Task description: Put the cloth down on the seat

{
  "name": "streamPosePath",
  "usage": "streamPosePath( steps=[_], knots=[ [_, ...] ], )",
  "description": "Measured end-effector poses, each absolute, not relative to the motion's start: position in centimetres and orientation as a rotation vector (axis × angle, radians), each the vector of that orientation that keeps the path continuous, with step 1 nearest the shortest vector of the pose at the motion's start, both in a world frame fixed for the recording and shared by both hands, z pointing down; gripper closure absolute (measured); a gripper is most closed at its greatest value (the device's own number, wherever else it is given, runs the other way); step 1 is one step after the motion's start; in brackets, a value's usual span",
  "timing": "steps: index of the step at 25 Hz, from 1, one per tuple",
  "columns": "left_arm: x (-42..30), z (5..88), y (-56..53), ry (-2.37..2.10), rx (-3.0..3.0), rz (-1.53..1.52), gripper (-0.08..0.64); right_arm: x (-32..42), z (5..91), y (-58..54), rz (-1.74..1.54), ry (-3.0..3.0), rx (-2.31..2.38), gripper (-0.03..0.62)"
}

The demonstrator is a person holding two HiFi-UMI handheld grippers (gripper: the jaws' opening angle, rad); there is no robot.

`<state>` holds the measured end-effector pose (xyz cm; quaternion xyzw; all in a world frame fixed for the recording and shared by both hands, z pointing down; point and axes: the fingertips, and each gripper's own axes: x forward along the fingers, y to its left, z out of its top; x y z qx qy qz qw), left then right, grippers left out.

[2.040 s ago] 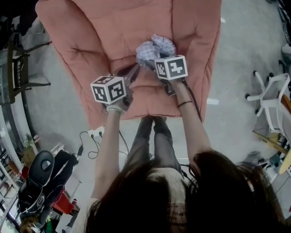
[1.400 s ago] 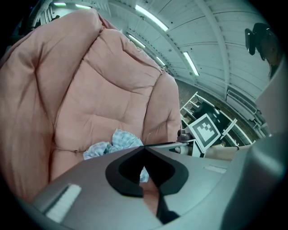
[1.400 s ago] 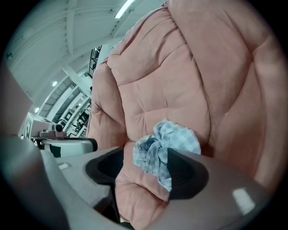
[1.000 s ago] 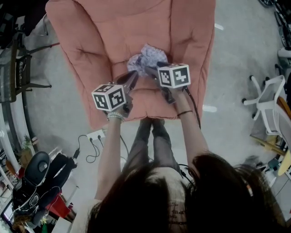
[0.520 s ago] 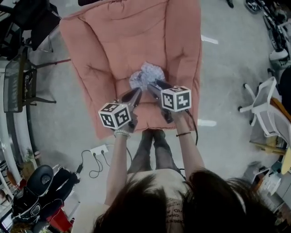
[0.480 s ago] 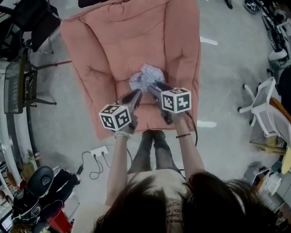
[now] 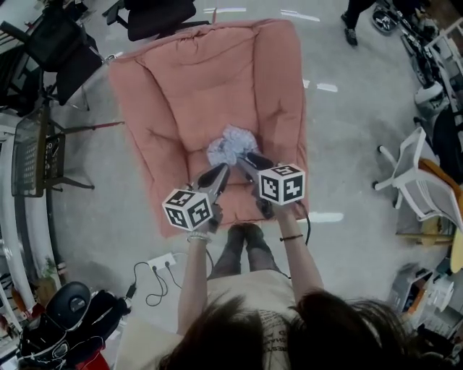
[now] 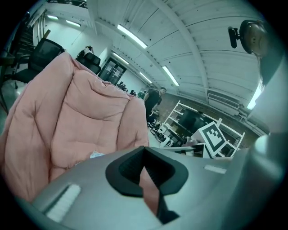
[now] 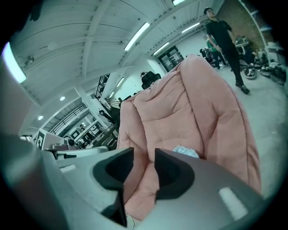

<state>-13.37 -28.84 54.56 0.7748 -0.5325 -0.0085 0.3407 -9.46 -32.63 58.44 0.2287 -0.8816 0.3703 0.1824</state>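
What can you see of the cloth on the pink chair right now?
The small pale blue-and-white cloth is soft fabric, crumpled into a loose lump, not spread out. It lies at the back of the seat of the salmon-pink quilted chair, where seat meets backrest, roughly centred. Only the cushion appears to touch it.

A white chair (image 7: 412, 184) stands well right of the jaws; a power strip (image 7: 160, 261) lies on the floor (image 7: 362, 130) behind them; a black office chair (image 7: 155, 14) stands well beyond them.
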Motion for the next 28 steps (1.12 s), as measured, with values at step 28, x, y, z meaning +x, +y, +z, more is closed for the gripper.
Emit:
streamPosePath(
  steps=[28],
  knots=[
    [-10.3,42.8,-24.5,-1.356,2.282,-0.048,0.563,-8.3,44.0,-27.5,0.852,-2.759,0.572,0.585]
  ],
)
